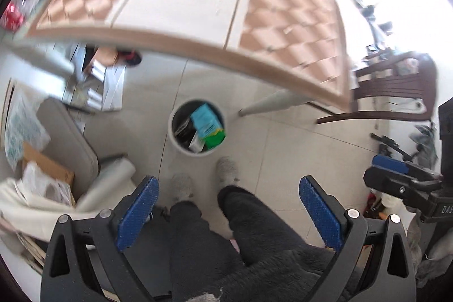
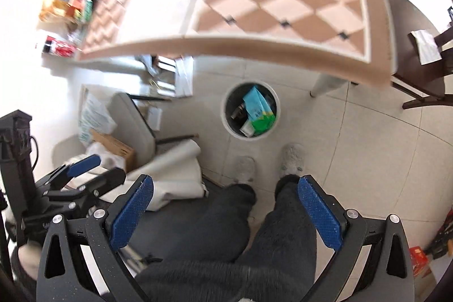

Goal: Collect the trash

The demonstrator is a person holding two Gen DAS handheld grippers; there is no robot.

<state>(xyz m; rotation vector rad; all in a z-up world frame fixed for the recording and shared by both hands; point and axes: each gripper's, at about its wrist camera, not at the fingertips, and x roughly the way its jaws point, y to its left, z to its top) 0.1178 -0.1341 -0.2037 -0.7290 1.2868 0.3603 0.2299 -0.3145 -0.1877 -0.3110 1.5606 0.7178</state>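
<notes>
Both the left gripper (image 1: 228,212) and right gripper (image 2: 225,212) hang spread and empty above the white bin (image 1: 173,136) on the floor, where the blue-green carton (image 1: 206,122), likely light, crushable cardboard, suits a gentle flat-sided pinch.

The only legible lettering is "DAS", white capitals cut off by the frame edge, on the black body of the right gripper (image 1: 407,183) at the right edge of the left wrist view. The blue-and-green carton (image 1: 208,123) in the white bin (image 1: 181,150) near the frame centre carries dark print too blurred to read.
</notes>
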